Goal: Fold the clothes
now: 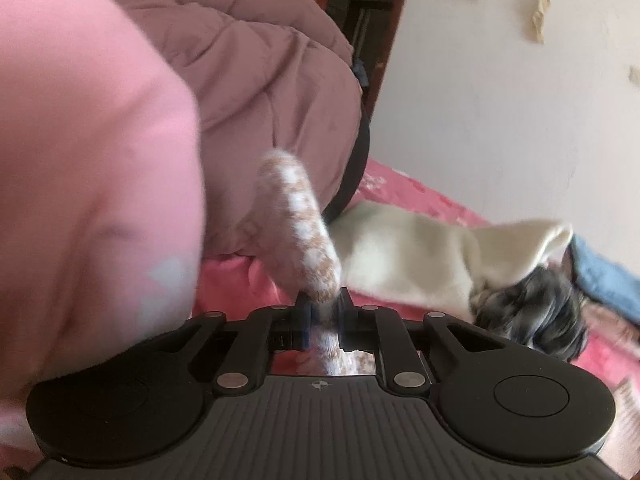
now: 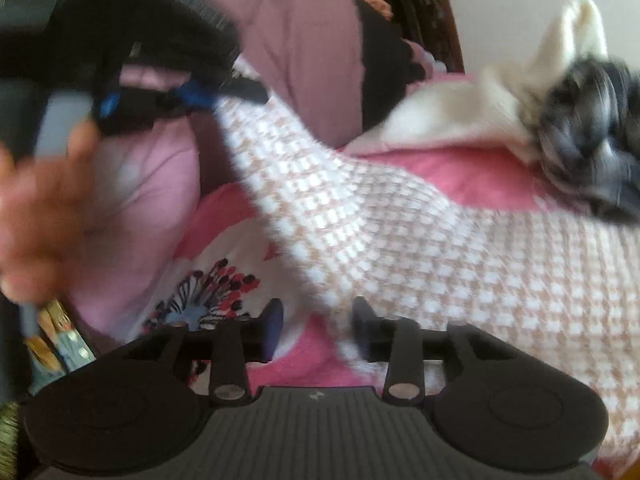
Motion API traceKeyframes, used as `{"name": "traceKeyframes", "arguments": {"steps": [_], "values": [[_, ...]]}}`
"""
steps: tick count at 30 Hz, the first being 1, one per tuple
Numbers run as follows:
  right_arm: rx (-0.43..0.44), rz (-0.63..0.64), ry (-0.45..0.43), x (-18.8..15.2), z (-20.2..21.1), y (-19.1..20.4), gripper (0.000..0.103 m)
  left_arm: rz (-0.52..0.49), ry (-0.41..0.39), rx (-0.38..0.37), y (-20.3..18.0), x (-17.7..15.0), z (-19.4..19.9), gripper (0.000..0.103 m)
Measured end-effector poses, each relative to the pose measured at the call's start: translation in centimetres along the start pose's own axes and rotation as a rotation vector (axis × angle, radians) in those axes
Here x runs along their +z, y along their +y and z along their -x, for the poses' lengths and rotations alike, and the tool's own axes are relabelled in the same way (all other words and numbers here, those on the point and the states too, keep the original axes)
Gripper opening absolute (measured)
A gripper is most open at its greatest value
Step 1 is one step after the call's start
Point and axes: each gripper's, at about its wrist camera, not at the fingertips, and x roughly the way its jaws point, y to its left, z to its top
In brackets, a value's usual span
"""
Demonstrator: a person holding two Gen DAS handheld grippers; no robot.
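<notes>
Left gripper (image 1: 323,312) pinches the soft, floppy checked sweater (image 2: 400,232); right gripper (image 2: 318,328), jaws wide, nears its six-o'clock edge.

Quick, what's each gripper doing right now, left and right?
Left gripper: shut on the checked knit garment.
Right gripper: open, holding nothing; the garment's edge lies between its fingers.

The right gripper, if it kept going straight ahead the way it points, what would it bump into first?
Most likely the checked pink-and-white knit garment. The right gripper is open, and the knit's edge already lies by its fingers, draped over the pink bedsheet. Depth is blurry, so this is a best guess.
</notes>
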Motion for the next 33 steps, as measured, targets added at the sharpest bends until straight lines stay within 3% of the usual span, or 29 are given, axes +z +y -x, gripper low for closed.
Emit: {"name": "traceKeyframes", "arguments": {"steps": [4, 10, 12, 16, 20, 23, 26, 33], "values": [[-0.062, 0.081, -0.013, -0.3, -0.2, 1.3, 0.045, 0.060, -0.011, -0.028, 0.6, 0.4, 0.9, 0.014], [-0.065, 0.113, -0.059, 0.1, 2.5, 1.3, 0.043, 0.102, -0.020, -0.065, 0.7, 0.6, 0.9, 0.014], [-0.055, 0.048, -0.104, 0.4, 4.1, 0.2, 0.043, 0.098, -0.021, -0.066, 0.7, 0.5, 0.7, 0.014], [0.006, -0.237, -0.214, 0.9, 5.8, -4.0, 0.039, 0.103, -0.019, -0.071, 0.6, 0.6, 0.5, 0.014], [0.033, -0.322, -0.173, 2.1, 2.3, -5.3, 0.020, 0.106, -0.021, -0.076, 0.7, 0.6, 0.6, 0.014], [0.107, -0.290, -0.093, 2.9, -1.9, -4.1, 0.016, 0.105, -0.002, -0.079, 0.6, 0.5, 0.2, 0.015], [0.102, -0.267, -0.055, 3.7, -4.7, -3.4, 0.014, 0.098, 0.018, -0.072, 0.6, 0.5, -0.3, 0.016], [0.134, -0.271, -0.064, 5.7, -6.3, -3.5, 0.014, 0.142, 0.045, -0.092, 1.2, 1.0, 0.4, 0.016]]}}
